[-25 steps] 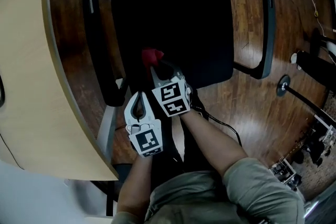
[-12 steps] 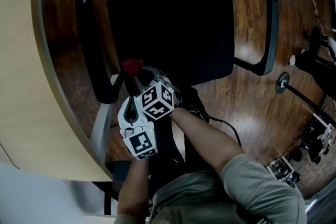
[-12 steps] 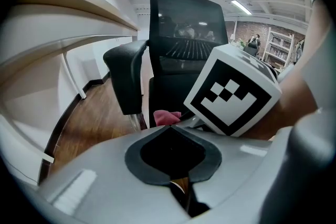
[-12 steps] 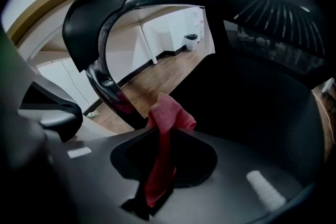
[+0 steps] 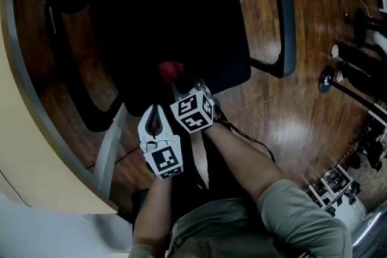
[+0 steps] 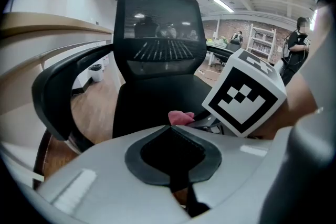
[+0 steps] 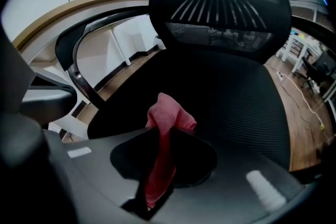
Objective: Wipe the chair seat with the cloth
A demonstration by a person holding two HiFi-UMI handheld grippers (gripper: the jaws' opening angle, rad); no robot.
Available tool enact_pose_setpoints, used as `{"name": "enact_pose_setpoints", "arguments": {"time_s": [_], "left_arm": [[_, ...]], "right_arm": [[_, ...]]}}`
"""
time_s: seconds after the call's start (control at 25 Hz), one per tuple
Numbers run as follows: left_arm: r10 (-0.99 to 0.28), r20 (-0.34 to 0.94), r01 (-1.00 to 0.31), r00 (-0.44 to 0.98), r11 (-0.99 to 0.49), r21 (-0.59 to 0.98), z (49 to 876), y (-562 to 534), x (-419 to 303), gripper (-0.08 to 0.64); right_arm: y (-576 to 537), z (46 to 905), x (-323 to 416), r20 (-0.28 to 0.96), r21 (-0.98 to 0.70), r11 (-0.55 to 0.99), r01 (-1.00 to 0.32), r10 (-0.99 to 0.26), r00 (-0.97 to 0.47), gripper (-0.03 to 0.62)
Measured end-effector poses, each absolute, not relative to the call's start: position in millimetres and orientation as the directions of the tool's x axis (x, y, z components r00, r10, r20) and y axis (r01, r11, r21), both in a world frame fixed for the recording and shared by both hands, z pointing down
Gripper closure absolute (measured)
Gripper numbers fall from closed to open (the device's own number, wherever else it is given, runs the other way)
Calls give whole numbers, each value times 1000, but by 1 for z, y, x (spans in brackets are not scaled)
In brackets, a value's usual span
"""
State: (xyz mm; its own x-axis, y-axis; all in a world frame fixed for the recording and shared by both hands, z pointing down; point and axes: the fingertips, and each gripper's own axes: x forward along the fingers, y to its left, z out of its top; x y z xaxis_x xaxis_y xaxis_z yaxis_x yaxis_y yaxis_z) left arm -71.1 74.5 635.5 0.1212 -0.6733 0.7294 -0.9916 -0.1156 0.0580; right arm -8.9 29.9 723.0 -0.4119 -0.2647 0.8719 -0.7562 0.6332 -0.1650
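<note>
The black mesh chair seat [image 5: 181, 21] fills the top of the head view. A red cloth [image 5: 170, 69] lies bunched on the seat near the middle of its front edge. My right gripper [image 5: 176, 83] is shut on the cloth, which shows pinched between its jaws [image 7: 160, 165] and sticks out past the tips onto the seat [image 7: 236, 102]. My left gripper [image 5: 155, 113] hovers just left of and behind the right one, off the seat's front edge, shut with nothing in it. In the left gripper view [image 6: 170, 131] the cloth [image 6: 181, 117] peeks out past the right gripper's marker cube [image 6: 244, 94].
A curved light wooden desk [image 5: 18, 148] runs down the left. The chair's left armrest [image 5: 78, 81] and right armrest [image 5: 287, 21] flank the seat, the backrest [image 7: 220, 2] rises beyond. Stands and cables [image 5: 357, 69] sit on the wooden floor [image 5: 284, 124] at right.
The right gripper dragged the cloth to the seat's front left corner, then back toward the middle of the front edge. The left gripper followed alongside. The view shifted.
</note>
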Motion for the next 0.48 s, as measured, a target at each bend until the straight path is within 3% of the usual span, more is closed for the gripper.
{"name": "enact_pose_setpoints", "arguments": {"time_s": [0.48], "left_arm": [[-666,699,-956,261,-278,91,628,36,47,555]], "right_arm": [[-7,717,171,898,-48,330,-943,-399,-186,528]]}}
